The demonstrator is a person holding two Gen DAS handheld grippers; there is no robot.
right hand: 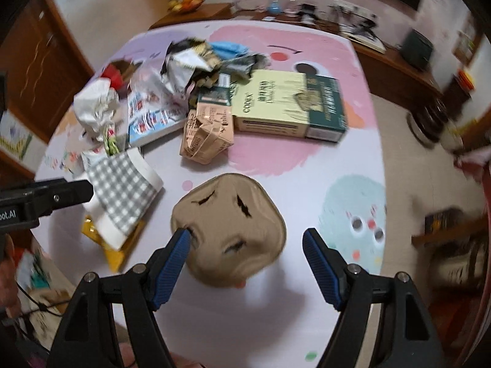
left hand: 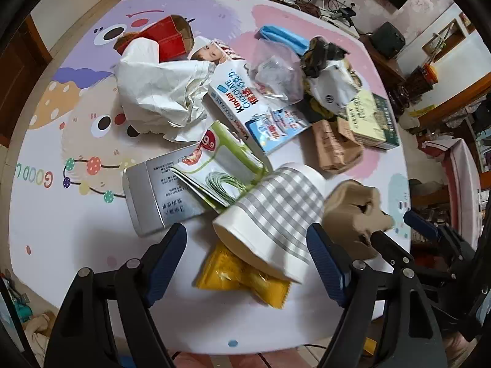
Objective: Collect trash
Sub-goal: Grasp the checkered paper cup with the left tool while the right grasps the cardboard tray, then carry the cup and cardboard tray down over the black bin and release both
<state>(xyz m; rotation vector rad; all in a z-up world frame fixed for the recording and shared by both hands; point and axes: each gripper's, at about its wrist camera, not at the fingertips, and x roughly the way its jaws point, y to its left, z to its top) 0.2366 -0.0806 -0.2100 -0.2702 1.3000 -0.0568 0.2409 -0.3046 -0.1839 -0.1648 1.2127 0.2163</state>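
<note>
Trash lies in a pile on a round table with a cartoon cloth. My left gripper is open around a grey-checked paper cup that lies on its side over a yellow wrapper. My right gripper is open around a brown moulded-pulp cup carrier; its left finger touches the carrier's edge. The carrier also shows in the left wrist view, with the right gripper's fingers beside it. The checked cup shows in the right wrist view.
Further back lie a Kinder chocolate box, crumpled white paper, a silver box, a green-edged package, a brown paper bag, a yellow-green box, a red carton and plastic bags. The table's near edge is just below the grippers.
</note>
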